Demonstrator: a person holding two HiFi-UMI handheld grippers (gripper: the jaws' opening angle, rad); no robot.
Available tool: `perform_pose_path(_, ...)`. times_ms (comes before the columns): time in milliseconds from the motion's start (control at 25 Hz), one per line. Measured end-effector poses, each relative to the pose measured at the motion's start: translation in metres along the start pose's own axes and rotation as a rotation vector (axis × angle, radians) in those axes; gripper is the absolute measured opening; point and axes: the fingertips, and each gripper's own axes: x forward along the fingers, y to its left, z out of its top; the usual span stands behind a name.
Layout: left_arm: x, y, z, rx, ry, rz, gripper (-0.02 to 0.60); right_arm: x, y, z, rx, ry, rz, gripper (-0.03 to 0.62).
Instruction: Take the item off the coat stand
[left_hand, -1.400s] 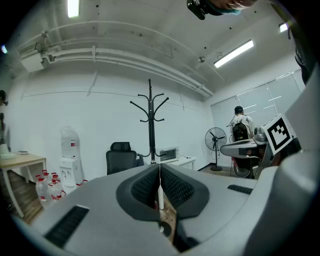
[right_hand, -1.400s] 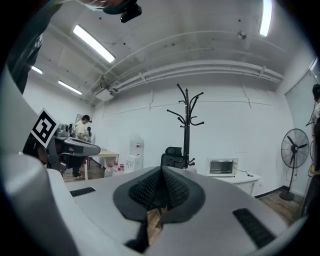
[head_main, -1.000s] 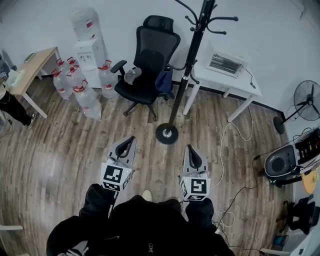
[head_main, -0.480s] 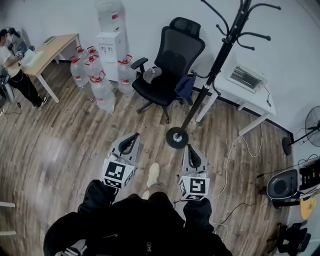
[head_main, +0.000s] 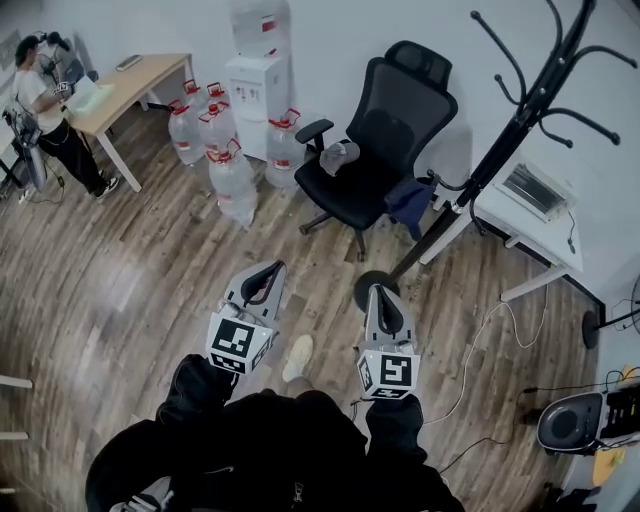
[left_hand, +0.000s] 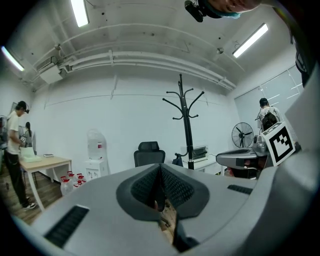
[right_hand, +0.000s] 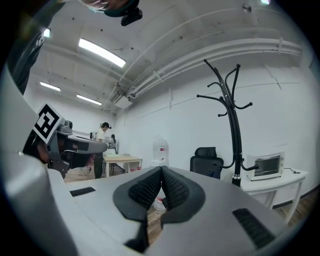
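Note:
The black coat stand leans across the head view's right side, its round base on the floor just past my right gripper. A dark blue item hangs from a low hook beside the chair. My left gripper is held to the left of the base. Both grippers are shut with nothing in them and well short of the item. The left gripper view has the stand straight ahead behind the left gripper. In the right gripper view the stand is right of the right gripper.
A black office chair with a grey cap stands left of the stand. Water bottles and a dispenser line the wall. A white table with an appliance is at the right. A person stands by a wooden desk.
The head view has swung left and moved forward: the stand, chair and bottles have slid right and nearer, and the stand's base now lies by my right gripper. Both grippers stay shut.

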Motion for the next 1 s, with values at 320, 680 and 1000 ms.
perform_pose_path(320,0.086,0.064,-0.007,-0.014,0.018,0.017,0.025,0.125,-0.009,-0.009,0.017,0.019,0.062,0.017)
perform_pose_path(680,0.168,0.100,-0.007,-0.042,0.015,-0.024,0.025,0.197,-0.048,-0.013,0.018,0.042,0.018,0.017)
perform_pose_path(1000,0.239,0.082,0.003,-0.026,0.016,-0.131,0.025,0.220,-0.106,-0.015,0.050,0.034,-0.084,0.017)
